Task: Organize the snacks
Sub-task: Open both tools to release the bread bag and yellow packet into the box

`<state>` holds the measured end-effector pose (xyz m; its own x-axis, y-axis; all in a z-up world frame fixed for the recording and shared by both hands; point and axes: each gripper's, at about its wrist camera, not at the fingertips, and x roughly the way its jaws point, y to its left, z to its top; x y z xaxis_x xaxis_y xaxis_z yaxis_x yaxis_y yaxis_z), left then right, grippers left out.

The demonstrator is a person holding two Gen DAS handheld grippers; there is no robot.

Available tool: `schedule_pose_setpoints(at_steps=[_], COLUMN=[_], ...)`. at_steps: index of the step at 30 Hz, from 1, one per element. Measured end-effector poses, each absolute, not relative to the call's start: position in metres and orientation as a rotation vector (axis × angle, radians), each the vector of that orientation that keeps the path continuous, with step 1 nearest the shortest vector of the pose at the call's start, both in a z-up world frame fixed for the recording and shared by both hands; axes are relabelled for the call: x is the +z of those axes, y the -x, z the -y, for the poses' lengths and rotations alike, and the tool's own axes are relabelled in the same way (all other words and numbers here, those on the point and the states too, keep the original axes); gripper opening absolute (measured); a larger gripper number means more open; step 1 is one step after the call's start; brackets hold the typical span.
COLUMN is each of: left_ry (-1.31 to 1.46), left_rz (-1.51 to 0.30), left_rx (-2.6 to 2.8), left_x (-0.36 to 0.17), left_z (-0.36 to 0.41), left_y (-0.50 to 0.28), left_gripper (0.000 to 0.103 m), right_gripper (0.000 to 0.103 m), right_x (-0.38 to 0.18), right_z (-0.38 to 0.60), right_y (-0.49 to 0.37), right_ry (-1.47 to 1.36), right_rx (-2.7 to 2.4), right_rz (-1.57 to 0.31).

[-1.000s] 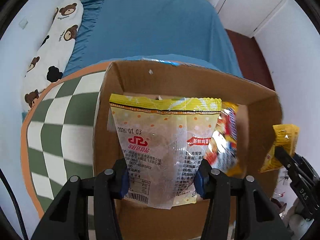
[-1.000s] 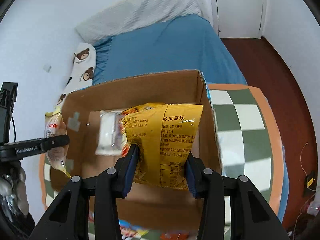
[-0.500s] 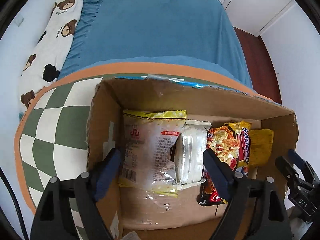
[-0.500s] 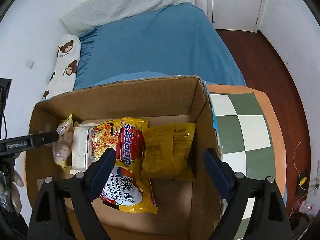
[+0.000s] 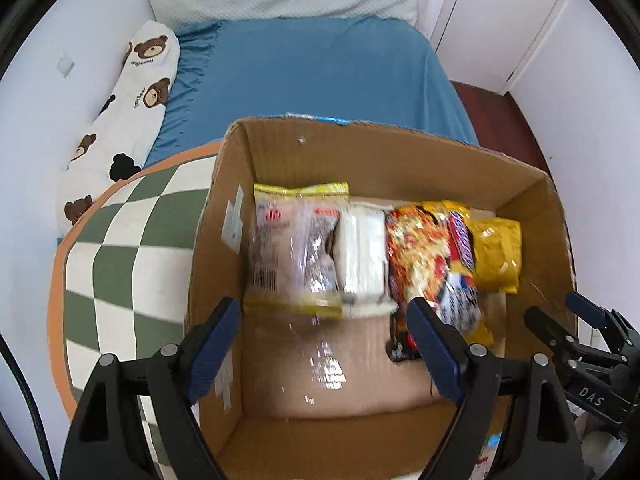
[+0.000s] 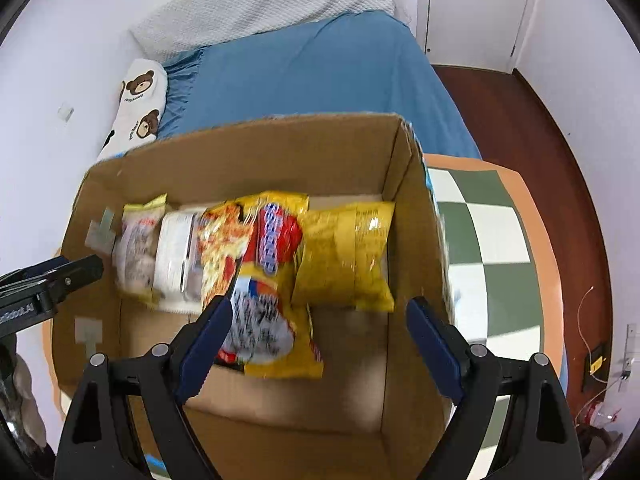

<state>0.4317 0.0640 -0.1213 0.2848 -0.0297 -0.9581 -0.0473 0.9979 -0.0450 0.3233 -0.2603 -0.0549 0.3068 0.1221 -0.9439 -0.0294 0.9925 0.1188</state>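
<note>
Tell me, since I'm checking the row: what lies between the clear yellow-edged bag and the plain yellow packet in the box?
A white packet and a red-and-yellow noodle packet lie between the clear bag and the yellow packet; both wrist views show it.

Both wrist views look steeply down, close above cardboard box [image 5: 400, 160] [image 6: 248, 152]; left view from left side, right from right.

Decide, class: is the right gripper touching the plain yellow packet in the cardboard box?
Apart. The right wrist view shows the right gripper wide open above the cardboard box, and the yellow packet lies on the box floor, clear of both fingers.
</note>
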Motion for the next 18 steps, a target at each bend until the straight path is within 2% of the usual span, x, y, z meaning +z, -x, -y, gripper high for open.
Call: schedule_pose_setpoints(at_steps=[18], left_ry=[0.026], left_rz=[-0.979], left_rx=[-0.001], left_x=[-0.032], left_z=[-0.045], left_y=[-0.291], left_gripper=[0.085], right_gripper=[0.091], right_x=[0.049], right_z=[0.246], right_y=[-0.185], right_ry=[-0.032], right_rx=[0.127], right_rz=[-0.997])
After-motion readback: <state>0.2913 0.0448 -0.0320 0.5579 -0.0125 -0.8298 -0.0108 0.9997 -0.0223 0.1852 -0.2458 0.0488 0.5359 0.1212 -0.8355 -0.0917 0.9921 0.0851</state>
